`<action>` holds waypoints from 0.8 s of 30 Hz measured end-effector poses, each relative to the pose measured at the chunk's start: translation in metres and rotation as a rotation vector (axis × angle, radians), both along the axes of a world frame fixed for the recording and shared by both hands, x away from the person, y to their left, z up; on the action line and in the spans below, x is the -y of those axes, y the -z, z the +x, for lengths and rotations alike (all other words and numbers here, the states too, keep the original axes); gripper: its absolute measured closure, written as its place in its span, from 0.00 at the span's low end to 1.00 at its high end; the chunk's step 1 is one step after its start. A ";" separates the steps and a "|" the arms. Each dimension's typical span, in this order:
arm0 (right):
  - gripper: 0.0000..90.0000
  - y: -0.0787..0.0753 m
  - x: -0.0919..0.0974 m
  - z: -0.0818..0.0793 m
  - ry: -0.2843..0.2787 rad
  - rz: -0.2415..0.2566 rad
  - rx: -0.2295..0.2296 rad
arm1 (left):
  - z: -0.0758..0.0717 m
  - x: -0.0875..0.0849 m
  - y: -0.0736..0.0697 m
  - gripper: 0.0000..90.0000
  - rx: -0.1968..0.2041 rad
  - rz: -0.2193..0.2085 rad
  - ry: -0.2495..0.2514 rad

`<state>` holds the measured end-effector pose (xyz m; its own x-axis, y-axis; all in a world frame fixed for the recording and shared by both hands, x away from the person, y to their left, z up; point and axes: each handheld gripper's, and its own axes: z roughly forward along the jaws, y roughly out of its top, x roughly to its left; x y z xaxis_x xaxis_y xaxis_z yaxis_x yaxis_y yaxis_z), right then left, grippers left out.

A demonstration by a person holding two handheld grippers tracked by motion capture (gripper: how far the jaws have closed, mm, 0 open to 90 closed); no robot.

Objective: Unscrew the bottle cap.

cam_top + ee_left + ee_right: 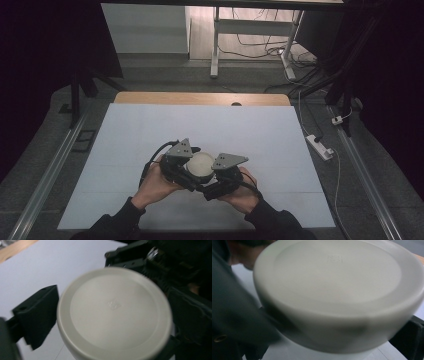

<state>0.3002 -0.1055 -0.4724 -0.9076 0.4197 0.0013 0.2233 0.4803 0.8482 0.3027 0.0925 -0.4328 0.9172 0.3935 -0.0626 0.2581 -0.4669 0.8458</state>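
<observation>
While both hands meet near the front edge of the worktop [150,130], the left hand-held gripper [186,165] and the right hand-held gripper [216,175] press in from opposite sides on a round white container [200,164] with a lid, each clenched against it. Seen from above, the container sits between them, near the middle of the front edge.
</observation>
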 end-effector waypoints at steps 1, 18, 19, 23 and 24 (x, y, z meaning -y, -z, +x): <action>0.07 0.000 0.000 0.000 -0.008 0.000 0.000 | -0.001 -0.003 -0.003 0.00 0.011 0.000 0.009; 0.07 -0.002 -0.004 -0.010 -0.180 0.044 -0.014 | 0.008 -0.027 0.004 0.04 -0.007 0.012 0.325; 0.07 -0.002 -0.004 -0.010 -0.185 0.046 -0.014 | 0.008 -0.027 0.005 0.06 -0.006 -0.005 0.350; 0.07 -0.003 -0.004 -0.011 -0.193 0.054 -0.012 | 0.006 -0.027 0.004 0.08 0.015 -0.014 0.347; 0.07 -0.003 -0.004 -0.011 -0.190 0.054 -0.010 | 0.005 -0.027 0.004 0.08 0.018 -0.014 0.339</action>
